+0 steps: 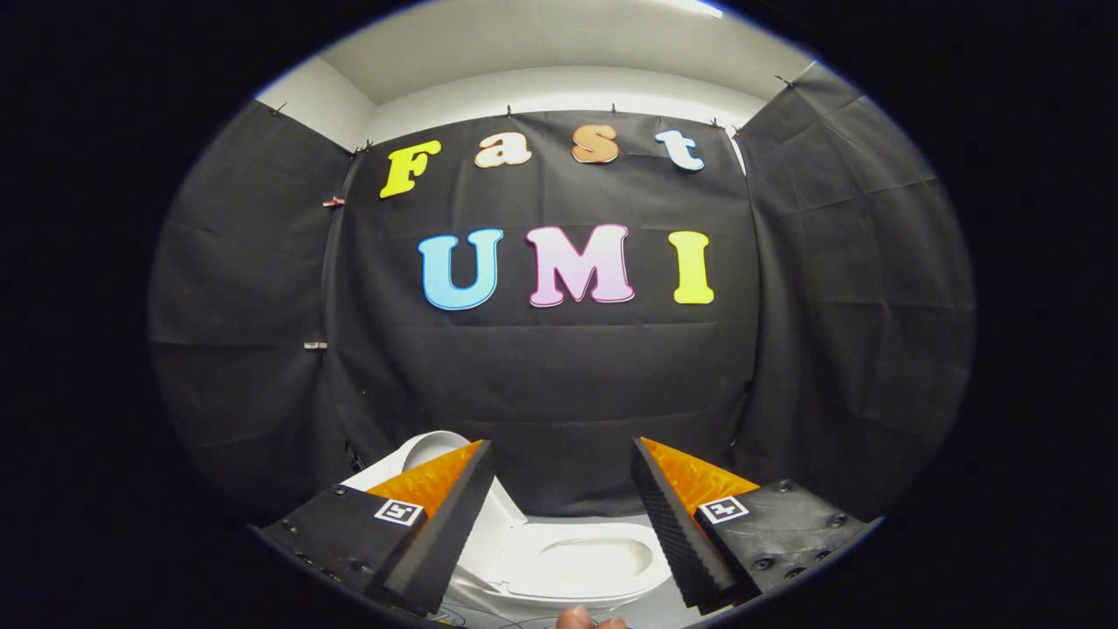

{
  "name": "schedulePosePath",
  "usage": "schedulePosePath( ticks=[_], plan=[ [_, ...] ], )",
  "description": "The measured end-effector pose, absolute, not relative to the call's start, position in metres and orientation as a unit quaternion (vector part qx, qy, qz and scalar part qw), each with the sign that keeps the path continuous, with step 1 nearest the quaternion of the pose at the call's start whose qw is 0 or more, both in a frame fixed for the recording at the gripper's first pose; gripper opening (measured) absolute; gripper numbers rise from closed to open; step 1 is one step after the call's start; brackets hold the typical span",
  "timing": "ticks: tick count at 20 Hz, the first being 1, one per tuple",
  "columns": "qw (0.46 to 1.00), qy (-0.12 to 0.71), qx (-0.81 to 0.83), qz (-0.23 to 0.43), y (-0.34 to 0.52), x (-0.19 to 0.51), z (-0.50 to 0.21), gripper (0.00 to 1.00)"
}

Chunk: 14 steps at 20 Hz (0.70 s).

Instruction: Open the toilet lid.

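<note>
Left to right. Far left: booth wall, black cloth, hung w/ small clips along its top edge; a strip of pale room wall and ceiling shows above it.

Next, the left finger, pointing fwd and slightly inward, w/ a small square marker tag on its body. Just behind and partly hidden by it stands the toilet lid: white, raised, leaning back toward the left-rear, away from the bowl. Only its rounded top and a bit of inner face are visible past the finger.

Centre: the gripper, fingers spread wide apart, nothing between them, touching nothing. Through the gap, below and beyond the tips, sits the toilet: white seat ring down, oval bowl opening exposed, so lid is already off the seat. Toilet stands on the floor, close to the back cloth. Thin cables lie on the floor near the toilet's front-left. At the very bottom, between the finger bases, a small bit of a person's hand, prob. a fingertip; can't tell more.

Right: the right finger, ribbed inner pad facing the gap, w/ its own marker tag. Beyond it, more black cloth on the booth's right side, creased, reaching down to the floor.
</note>
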State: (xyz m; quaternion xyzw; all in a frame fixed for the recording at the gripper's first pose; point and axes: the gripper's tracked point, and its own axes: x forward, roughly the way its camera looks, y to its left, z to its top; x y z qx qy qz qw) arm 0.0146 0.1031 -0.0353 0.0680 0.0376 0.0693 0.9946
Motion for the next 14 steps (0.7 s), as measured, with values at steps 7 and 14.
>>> schedulePosePath(
  ticks=[7, 14],
  plan=[
    [0.997, 0.010, 0.067, 0.045, 0.073, 0.005, -0.011, 0.98],
    [0.997, 0.001, 0.061, 0.042, 0.075, 0.006, -0.007, 0.98]
  ],
)
